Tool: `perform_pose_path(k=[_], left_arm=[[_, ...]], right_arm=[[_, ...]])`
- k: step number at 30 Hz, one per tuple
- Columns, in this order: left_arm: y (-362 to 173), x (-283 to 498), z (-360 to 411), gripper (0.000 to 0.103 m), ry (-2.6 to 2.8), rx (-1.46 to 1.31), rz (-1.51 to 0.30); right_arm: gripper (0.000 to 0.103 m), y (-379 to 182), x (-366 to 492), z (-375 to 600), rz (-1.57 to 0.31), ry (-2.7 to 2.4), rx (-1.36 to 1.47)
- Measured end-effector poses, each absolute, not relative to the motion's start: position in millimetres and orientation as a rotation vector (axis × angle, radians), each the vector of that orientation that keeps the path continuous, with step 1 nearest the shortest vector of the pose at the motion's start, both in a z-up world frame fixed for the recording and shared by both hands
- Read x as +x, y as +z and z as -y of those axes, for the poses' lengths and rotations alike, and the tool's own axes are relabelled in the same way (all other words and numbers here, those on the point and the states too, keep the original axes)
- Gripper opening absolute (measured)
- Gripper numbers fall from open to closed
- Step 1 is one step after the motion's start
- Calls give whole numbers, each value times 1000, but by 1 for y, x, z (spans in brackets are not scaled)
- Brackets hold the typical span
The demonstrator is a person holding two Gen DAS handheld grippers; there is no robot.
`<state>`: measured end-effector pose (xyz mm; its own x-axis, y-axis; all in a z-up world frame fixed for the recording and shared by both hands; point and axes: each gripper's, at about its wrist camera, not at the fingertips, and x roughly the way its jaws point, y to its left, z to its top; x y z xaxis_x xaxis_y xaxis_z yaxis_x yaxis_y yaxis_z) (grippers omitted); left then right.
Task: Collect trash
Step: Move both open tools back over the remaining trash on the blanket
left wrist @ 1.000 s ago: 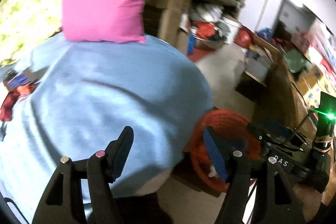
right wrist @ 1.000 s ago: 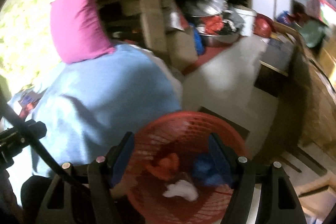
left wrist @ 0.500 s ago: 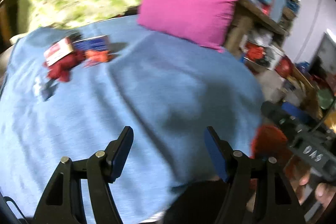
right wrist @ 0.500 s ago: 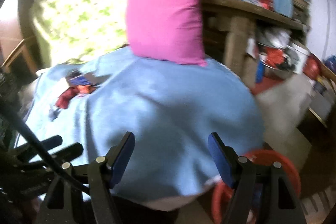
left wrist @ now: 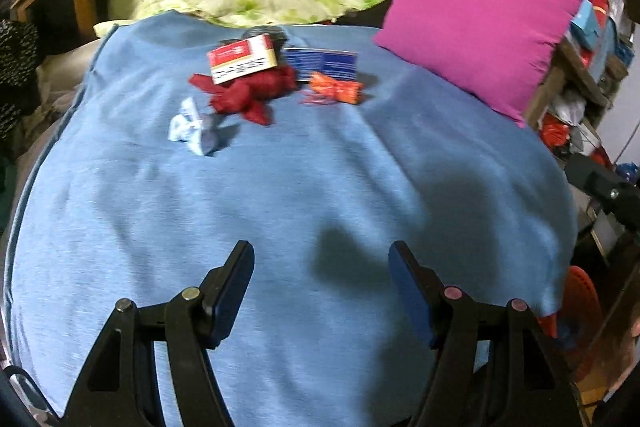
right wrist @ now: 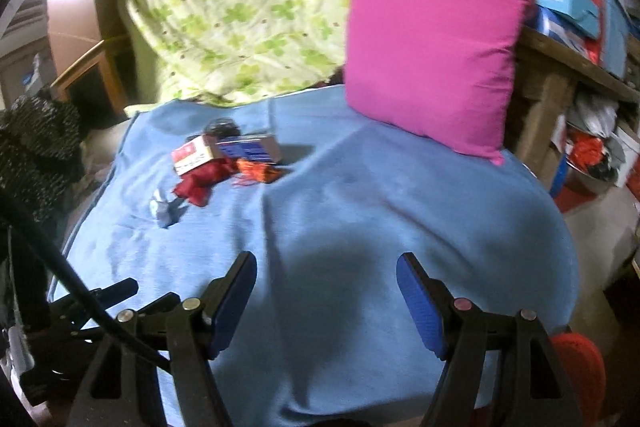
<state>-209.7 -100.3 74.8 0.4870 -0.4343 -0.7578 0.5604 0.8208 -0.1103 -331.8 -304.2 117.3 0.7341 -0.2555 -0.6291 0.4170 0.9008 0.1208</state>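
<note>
Swinging away from the red basket (right wrist: 576, 367), both wrist views now face the bed — a second ago the basket, with scraps already in it, filled the right view, and now only its rim shows at the lower right edge of each picture. The left gripper (left wrist: 320, 291) and right gripper (right wrist: 326, 301) are both spread wide with nothing between their fingers, hanging over the bare near part of the blue blanket (left wrist: 280, 219).

The remaining trash sits well ahead, clustered at the far side of the blanket: a red-and-white carton (left wrist: 242, 61), a blue box (left wrist: 324, 63), a crumpled dark-red wrapper (left wrist: 248, 95), an orange wrapper (left wrist: 336, 89) and a pale blue scrap (left wrist: 192, 129), near the pink cushion (left wrist: 480, 39).

This looks like a return trip — empty grippers heading back for the next piece, with several pieces not yet collected.
</note>
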Motion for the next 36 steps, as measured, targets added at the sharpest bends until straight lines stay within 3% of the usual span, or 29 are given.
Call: perform_pose_path(k=[17,36], left_arm=[[61,-135,59,70,-406,46,-928],[38,-33,86,70,-247,15,-985]], right_arm=[[77,94,-262,252,-694,-214,243],[77,47,-244,272,-716,-179,368]])
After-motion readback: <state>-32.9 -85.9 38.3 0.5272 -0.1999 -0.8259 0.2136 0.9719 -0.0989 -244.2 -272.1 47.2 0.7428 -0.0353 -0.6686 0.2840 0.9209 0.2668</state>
